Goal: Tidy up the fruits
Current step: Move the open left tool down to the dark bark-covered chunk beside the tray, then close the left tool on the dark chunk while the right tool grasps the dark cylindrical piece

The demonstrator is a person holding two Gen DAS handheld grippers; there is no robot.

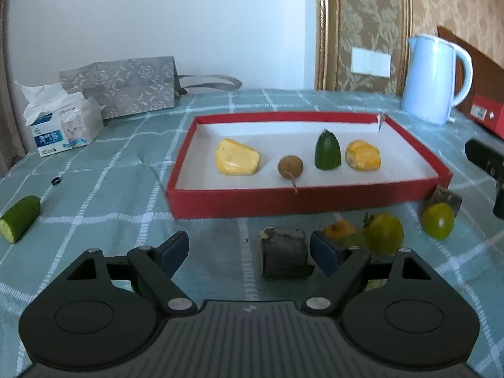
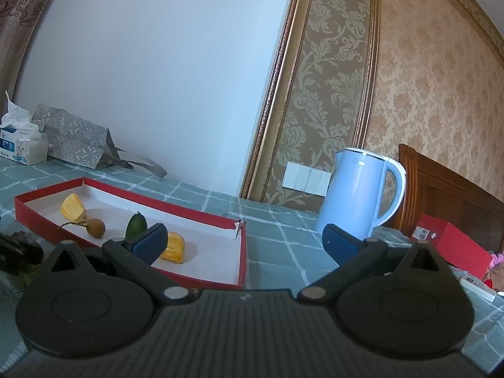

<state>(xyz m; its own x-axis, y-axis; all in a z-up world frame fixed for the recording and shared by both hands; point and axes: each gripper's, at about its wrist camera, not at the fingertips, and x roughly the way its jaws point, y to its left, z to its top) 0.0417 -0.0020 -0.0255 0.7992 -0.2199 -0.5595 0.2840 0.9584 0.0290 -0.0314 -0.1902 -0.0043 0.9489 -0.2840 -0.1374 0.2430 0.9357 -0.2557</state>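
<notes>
A red box lid (image 1: 283, 203) with a white inside holds two yellow jackfruit pieces (image 1: 237, 161) (image 1: 363, 155), a brown longan (image 1: 290, 166) and a green cucumber tip (image 1: 327, 151). In front of it on the cloth lie a dark grey chunk (image 1: 285, 256), an orange fruit (image 1: 338, 230) and two green-yellow fruits (image 1: 384, 233) (image 1: 438, 220). A cut cucumber piece (image 1: 19, 218) lies far left. My left gripper (image 1: 249, 250) is open, low over the cloth, the chunk between its fingers. My right gripper (image 2: 244, 244) is open and empty, raised beside the box lid's (image 2: 242, 252) right end.
A light blue kettle (image 1: 433, 77) stands at the back right, near a red box (image 1: 486, 115). A tissue pack (image 1: 63, 126) and a grey patterned bag (image 1: 126, 89) sit at the back left. A small black ring (image 1: 55, 181) lies on the checked cloth.
</notes>
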